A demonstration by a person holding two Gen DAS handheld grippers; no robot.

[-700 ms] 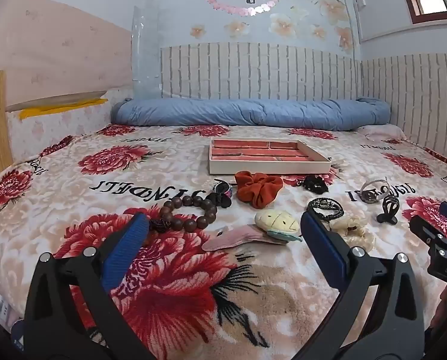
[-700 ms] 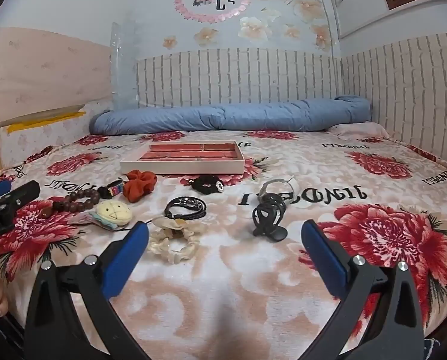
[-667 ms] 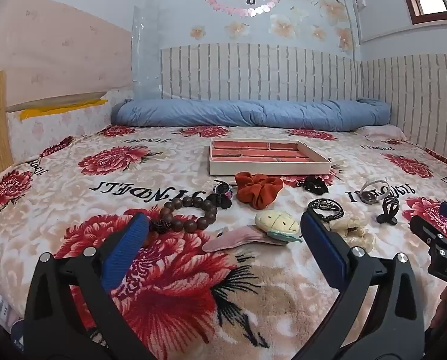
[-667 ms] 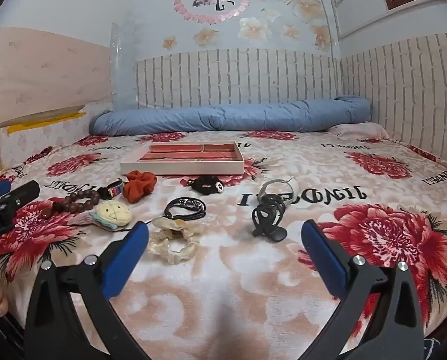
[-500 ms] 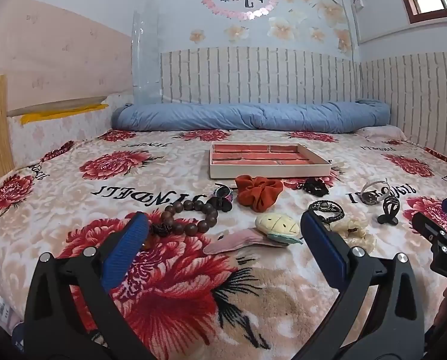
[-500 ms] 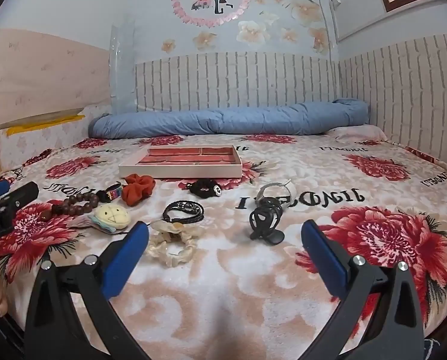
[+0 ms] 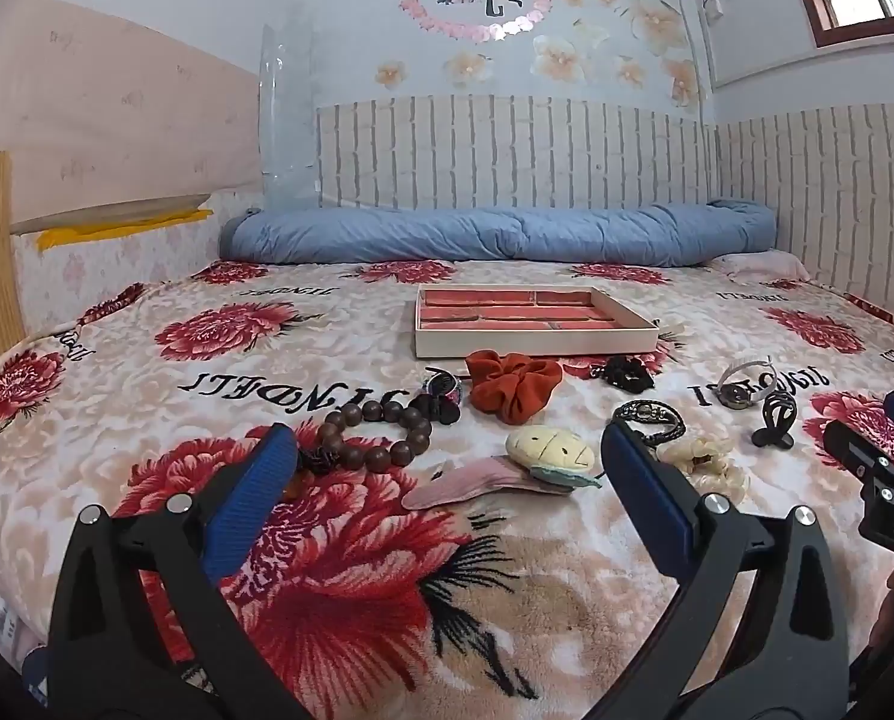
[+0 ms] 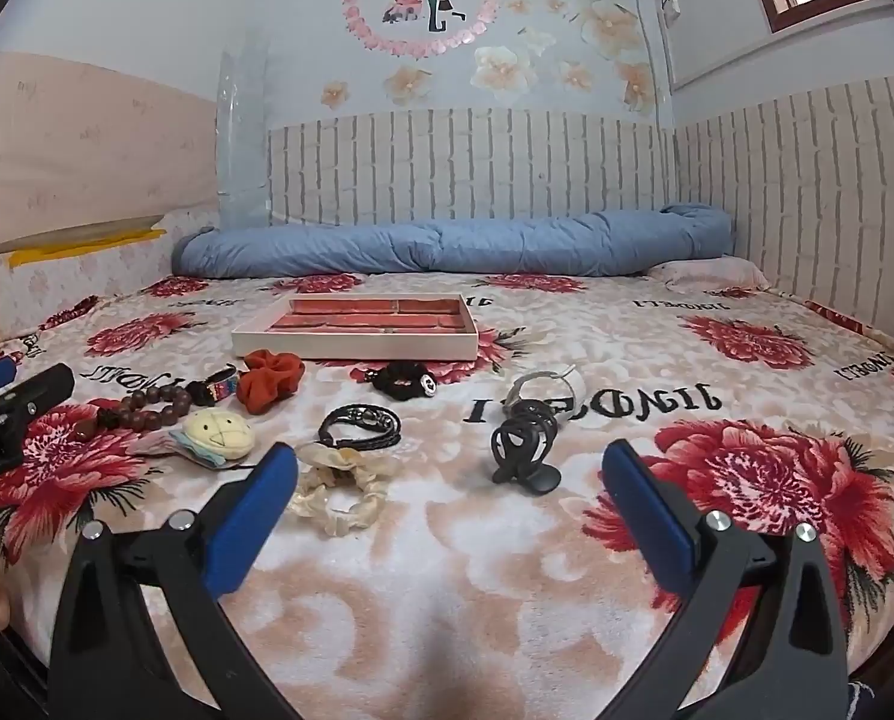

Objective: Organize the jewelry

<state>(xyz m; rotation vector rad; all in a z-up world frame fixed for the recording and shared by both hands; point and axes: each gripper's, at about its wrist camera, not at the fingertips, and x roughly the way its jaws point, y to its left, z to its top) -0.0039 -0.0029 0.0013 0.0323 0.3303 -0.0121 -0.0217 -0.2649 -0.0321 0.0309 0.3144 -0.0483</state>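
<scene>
Both grippers spread wide and empty, left gripper near the rigid, roll-prone wooden bead bracelet (pinch across its strand), right gripper just short of the soft, squashy cream scrunchie and stiff, light black claw clip, tray beyond.

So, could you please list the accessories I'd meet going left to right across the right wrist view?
Bead bracelet → orange scrunchie → black cord bracelet → black claw clip.
</scene>
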